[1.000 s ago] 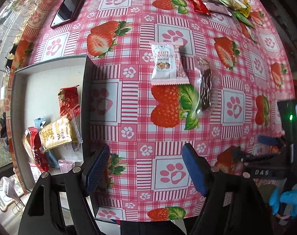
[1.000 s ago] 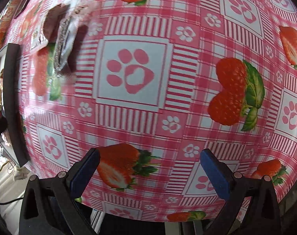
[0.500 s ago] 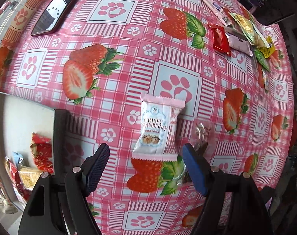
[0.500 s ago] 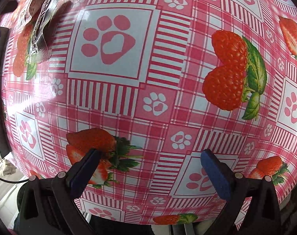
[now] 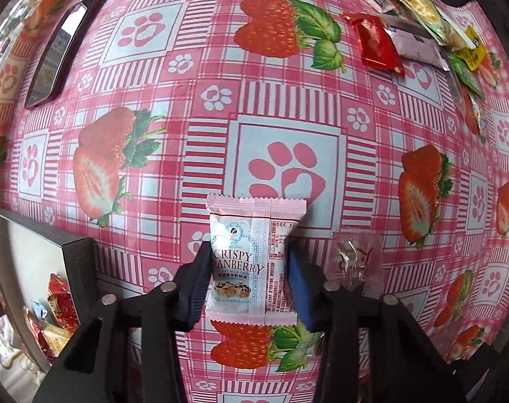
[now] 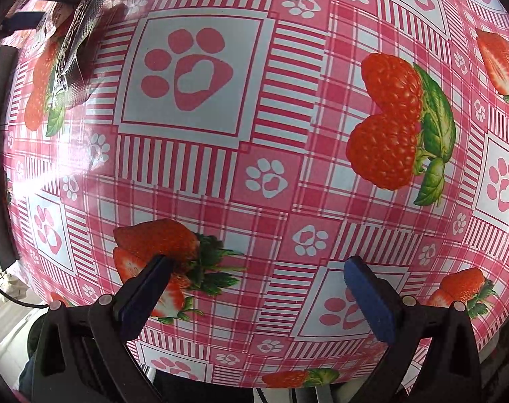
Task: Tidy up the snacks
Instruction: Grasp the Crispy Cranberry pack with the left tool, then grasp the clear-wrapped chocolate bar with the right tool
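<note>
Our left gripper (image 5: 249,280) pinches the cranberry packet (image 5: 251,262); our right gripper (image 6: 254,285) hovers spread over the tablecloth (image 6: 288,181). The clear wrapper (image 5: 355,262) nearby is hard to make out.

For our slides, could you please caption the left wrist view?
Left tool shut on the pink-white crispy cranberry snack packet, above the strawberry-print tablecloth.

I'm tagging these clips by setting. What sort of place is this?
Probably a home dining or kitchen table. A strawberry-and-paw-print tablecloth covers it, wrapped snacks lie loose at the far edge, a phone rests on it, and a tray of sorted snacks sits beside the left tongs.
</note>
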{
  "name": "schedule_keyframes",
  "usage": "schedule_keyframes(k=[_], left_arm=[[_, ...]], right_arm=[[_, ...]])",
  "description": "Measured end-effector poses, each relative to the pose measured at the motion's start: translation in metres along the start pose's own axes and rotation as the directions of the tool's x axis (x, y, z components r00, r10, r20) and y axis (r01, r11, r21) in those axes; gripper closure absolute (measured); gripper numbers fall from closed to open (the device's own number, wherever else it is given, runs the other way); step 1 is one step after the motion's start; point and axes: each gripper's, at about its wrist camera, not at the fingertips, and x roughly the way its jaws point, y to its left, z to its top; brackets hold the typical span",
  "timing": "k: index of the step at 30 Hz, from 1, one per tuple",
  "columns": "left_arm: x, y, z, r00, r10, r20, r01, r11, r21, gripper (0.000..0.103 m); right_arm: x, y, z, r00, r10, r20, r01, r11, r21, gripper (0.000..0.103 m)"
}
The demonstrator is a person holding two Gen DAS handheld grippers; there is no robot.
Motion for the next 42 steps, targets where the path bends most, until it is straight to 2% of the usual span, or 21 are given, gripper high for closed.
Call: schedule_keyframes(k=[5,10,13,15,16,19,21,22,27,34,36,38,40,42], left_arm=[[0.007,-0.036,-0.023,1.000,-0.003,-0.002,0.003,0.996,0.089,0.062],[0.013,-0.060,-0.084,0.999,-0.004,-0.038,0.010,0.985,0.172,0.062],[0.016,-0.061,-0.109,0.999,0.013,-0.040,-0.006,0.986,0.169,0.061],[0.018,-0.057,-0.113,0.999,0.017,-0.040,-0.011,0.991,0.135,0.058],[0.019,-0.056,-0.113,0.999,0.014,-0.041,-0.009,0.992,0.123,0.052],[0.022,-0.049,-0.119,0.999,0.038,-0.023,-0.035,0.992,0.124,0.039],[0.025,-0.039,-0.116,0.999,0.032,-0.008,-0.031,0.991,0.133,0.036],[0.015,-0.025,-0.115,1.000,0.029,-0.003,-0.028,0.989,0.143,0.035],[0.017,-0.052,-0.097,1.000,0.024,-0.014,-0.022,0.987,0.157,0.036],[0.019,-0.027,-0.122,0.998,0.046,-0.052,-0.040,0.994,0.098,0.038],[0.018,-0.016,-0.128,0.998,0.041,-0.051,-0.037,0.997,0.073,0.037],[0.019,-0.014,-0.128,0.998,0.038,-0.046,-0.035,0.997,0.068,0.034],[0.021,-0.016,-0.127,0.998,0.048,-0.031,-0.045,0.995,0.091,0.031],[0.024,-0.019,-0.127,0.999,0.053,-0.011,-0.052,0.992,0.116,0.029]], right_arm=[[0.000,0.001,0.002,1.000,0.001,-0.001,-0.001,1.000,0.004,0.000],[-0.001,0.000,0.003,1.000,0.002,-0.001,-0.002,1.000,0.007,0.000],[0.000,0.002,0.001,1.000,-0.001,0.000,0.001,1.000,0.001,0.000],[0.000,0.002,0.000,1.000,-0.001,0.001,0.001,1.000,-0.001,0.000],[0.001,0.003,0.000,1.000,-0.002,0.001,0.002,1.000,-0.001,0.000],[0.001,0.003,0.000,1.000,-0.003,0.002,0.003,1.000,-0.003,0.000],[0.000,0.004,0.000,1.000,-0.004,0.007,0.004,1.000,-0.007,0.000],[0.000,0.004,0.000,1.000,-0.005,0.009,0.005,1.000,-0.009,0.000],[-0.001,0.004,-0.001,1.000,-0.006,0.021,0.006,1.000,-0.008,0.000],[-0.001,0.004,-0.002,1.000,-0.006,0.023,0.006,1.000,-0.008,0.000],[0.001,0.004,0.003,1.000,-0.006,-0.009,0.006,1.000,-0.012,0.000],[-0.001,0.000,0.008,0.999,0.032,-0.011,-0.031,0.999,0.020,0.000],[-0.013,-0.005,0.016,0.992,0.120,0.035,-0.122,0.990,0.070,0.000],[-0.028,-0.007,0.027,0.984,0.155,0.082,-0.163,0.981,0.108,0.000]])
